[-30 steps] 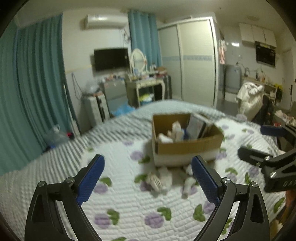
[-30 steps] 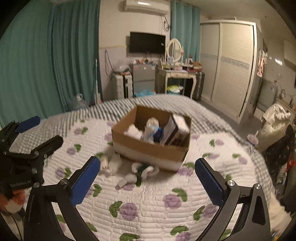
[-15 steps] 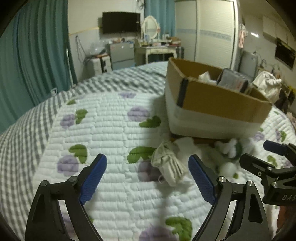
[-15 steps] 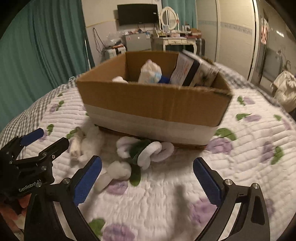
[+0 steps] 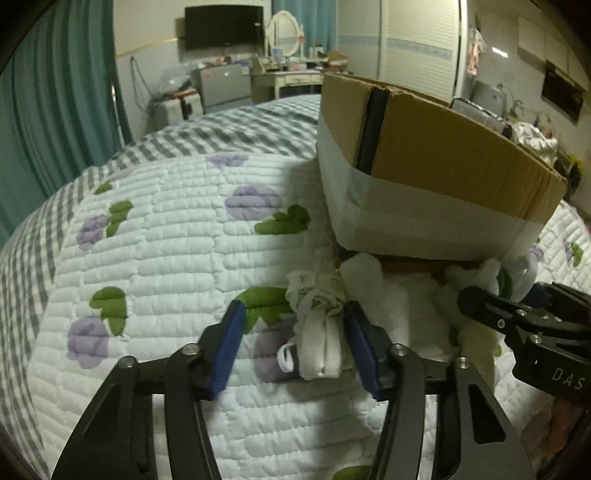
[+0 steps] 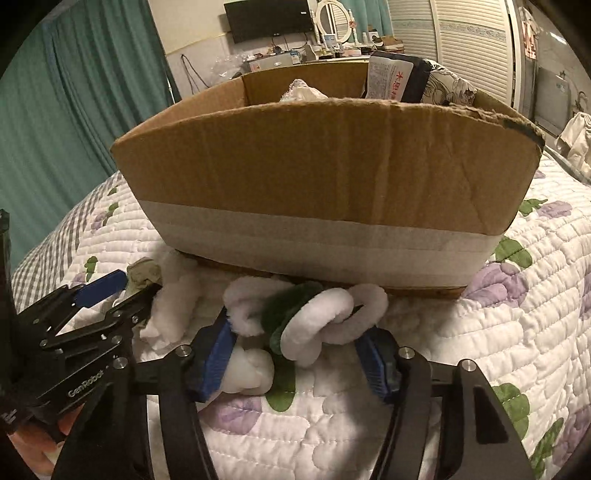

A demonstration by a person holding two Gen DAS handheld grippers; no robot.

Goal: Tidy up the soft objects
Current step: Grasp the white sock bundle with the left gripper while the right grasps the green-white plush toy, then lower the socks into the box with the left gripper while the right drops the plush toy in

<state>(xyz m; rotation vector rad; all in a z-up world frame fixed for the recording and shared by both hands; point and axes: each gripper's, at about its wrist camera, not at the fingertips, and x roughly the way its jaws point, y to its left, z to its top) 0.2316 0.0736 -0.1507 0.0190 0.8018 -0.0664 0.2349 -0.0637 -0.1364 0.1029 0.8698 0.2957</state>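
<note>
A cardboard box (image 5: 439, 173) with a white tape band stands on the quilted bed and also shows in the right wrist view (image 6: 325, 177). My left gripper (image 5: 293, 341) is part-closed around a rolled white cloth bundle (image 5: 317, 332) that lies on the quilt; its right pad touches the bundle, the left pad stands apart. My right gripper (image 6: 303, 350) straddles a fluffy white and green knotted plush (image 6: 310, 314) in front of the box, pads close to its sides. A white fluffy piece (image 5: 406, 306) lies between the two.
The box holds a white soft item (image 6: 301, 90) and packaged goods (image 6: 399, 79). The quilt (image 5: 166, 229) has purple and green flowers. Teal curtains (image 5: 55, 92), a TV (image 5: 223, 26) and a dresser (image 5: 288, 74) stand beyond the bed.
Both grippers have come down and forward to the soft items in front of the box, and both jaws have narrowed around them.
</note>
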